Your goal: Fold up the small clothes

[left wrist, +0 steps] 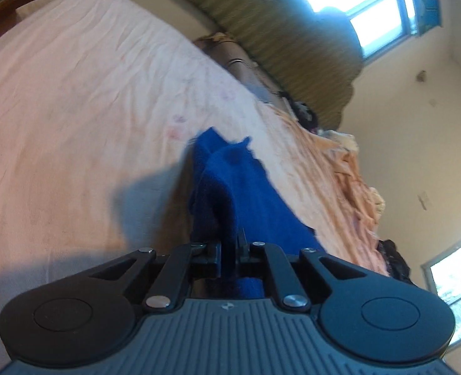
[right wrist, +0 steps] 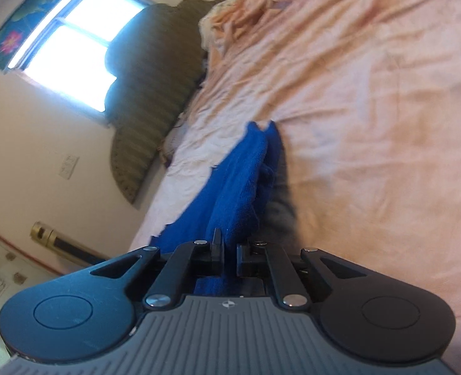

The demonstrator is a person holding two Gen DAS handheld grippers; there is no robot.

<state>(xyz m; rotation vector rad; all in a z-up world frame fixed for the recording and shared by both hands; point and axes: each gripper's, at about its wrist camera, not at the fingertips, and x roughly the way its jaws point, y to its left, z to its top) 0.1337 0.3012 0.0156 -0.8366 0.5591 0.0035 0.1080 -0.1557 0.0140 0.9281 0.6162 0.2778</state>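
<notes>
Currently both claws clamped on blue knit garment (left wrist: 230, 181): left claw (left wrist: 230, 250), right claw (right wrist: 229, 250), cloth lifted above bed sheet (left wrist: 74, 109), hanging bunched between them.

Risk: grips look thin, at cloth edge; uneven pull could slip fabric out, or layers drop crooked, spoiling fold.

Hidden: garment type, full outline, lower hem; motion blur; neither claw visible from other's camera.

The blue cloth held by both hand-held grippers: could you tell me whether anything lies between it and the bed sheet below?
Nothing visible does. The blue cloth hangs from the left hand-held gripper and right hand-held gripper over bare pink sheet; crumpled bedding lies farther off.
</notes>
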